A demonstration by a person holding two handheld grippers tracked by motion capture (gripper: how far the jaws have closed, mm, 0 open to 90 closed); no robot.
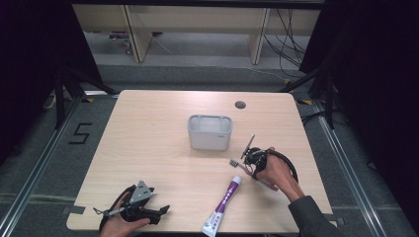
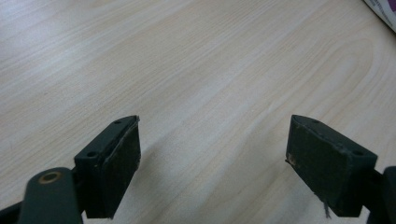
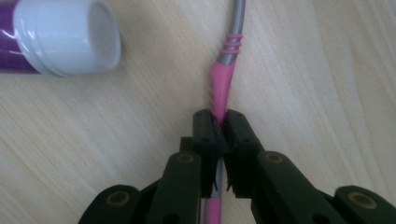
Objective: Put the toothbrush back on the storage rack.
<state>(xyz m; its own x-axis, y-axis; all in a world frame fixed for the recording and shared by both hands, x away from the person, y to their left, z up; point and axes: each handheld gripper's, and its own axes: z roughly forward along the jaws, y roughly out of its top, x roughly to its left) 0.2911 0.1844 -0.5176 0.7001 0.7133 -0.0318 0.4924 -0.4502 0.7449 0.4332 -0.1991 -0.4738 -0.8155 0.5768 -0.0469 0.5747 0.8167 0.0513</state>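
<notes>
A pink-and-grey plastic toothbrush (image 3: 223,84) is clamped by the right gripper (image 3: 219,122), beside a purple-and-white toothpaste tube (image 1: 223,201). The left gripper (image 2: 215,154) is held wide over bare wood near the near edge of the table (image 1: 148,133).

1. On the desk (image 1: 148,128), the open container (image 1: 210,132) sits just past the middle, away from you.
2. The tube (image 1: 223,201) lies nearer you, right of centre, its base over the near edge and its cap (image 3: 67,35) pointing towards the container.
3. The toothbrush (image 3: 223,79) lies just right of the cap, its head (image 1: 233,162) between tube and container.
4. Your right tongs (image 3: 219,128) clamp its handle.
5. Your left tongs (image 1: 160,211) rest at the near-left corner, well apart from the tube, jaws spread.
</notes>
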